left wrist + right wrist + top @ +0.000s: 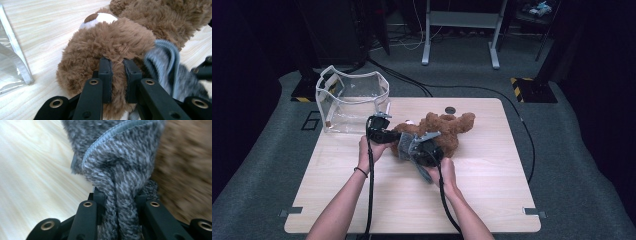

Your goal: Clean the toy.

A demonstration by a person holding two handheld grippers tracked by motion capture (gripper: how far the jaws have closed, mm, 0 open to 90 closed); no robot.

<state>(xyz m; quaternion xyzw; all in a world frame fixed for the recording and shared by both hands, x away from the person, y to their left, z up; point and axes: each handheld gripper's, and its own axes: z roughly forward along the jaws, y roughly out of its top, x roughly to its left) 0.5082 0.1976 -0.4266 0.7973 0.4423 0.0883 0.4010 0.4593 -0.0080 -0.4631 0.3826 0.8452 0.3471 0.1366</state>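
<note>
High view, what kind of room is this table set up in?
Probably a lab or recording studio: one wooden table on grey carpet, cables trailing across the floor, and a metal stand against dark surroundings.

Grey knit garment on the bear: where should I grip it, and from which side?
Grip the grey knit garment at its bunched ribbed edge, coming from the table side, as the right gripper does now. The fold stands off the teddy bear, whose fur the left gripper pinches.

Teddy bear point(439, 131) lies right of bag point(352, 100) (on table point(492, 200)).
</note>
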